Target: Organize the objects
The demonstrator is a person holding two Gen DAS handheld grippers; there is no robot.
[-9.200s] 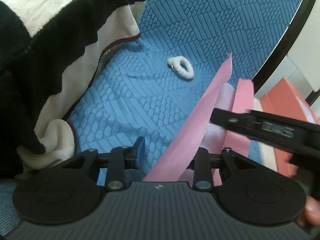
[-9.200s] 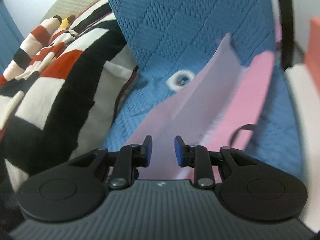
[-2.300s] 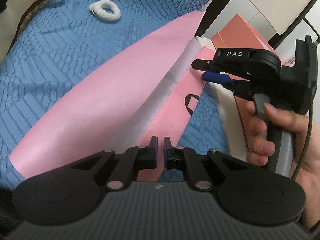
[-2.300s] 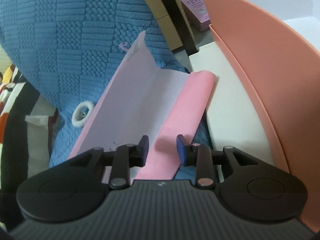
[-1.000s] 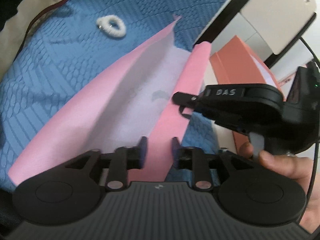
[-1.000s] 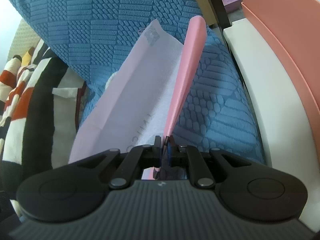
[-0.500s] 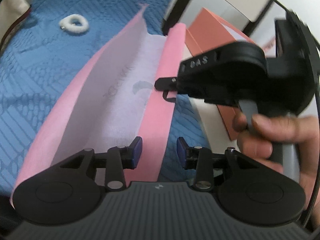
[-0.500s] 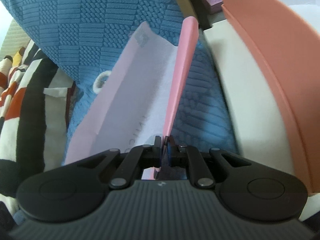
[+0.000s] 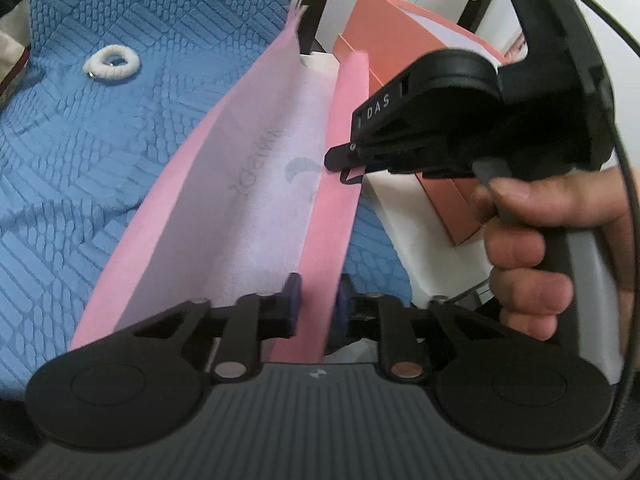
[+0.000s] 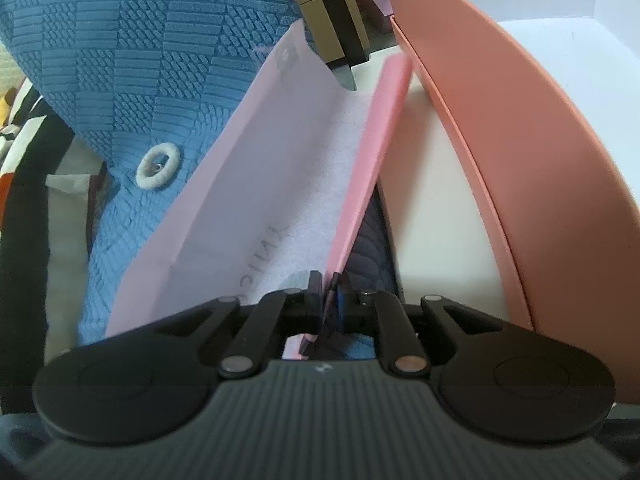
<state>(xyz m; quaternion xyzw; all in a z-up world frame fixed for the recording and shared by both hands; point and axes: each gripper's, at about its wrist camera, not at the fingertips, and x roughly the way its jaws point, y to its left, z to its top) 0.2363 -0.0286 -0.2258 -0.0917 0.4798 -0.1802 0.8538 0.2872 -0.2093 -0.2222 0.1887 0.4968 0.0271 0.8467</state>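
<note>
Blue quilted bed cover (image 9: 120,152) carries a pink bag (image 9: 256,184), mouth propped open. Right tool (image 10: 327,280) pinches its right edge; left tool (image 9: 315,300), just narrowing, straddles that edge without clamping. White hair tie (image 9: 111,65) lies left of the bag, likely going inside.

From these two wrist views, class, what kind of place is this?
Probably a bedroom: a blue textured bedspread, a striped blanket bunched beside it, a white hair scrunchie on top, and a salmon box alongside.
</note>
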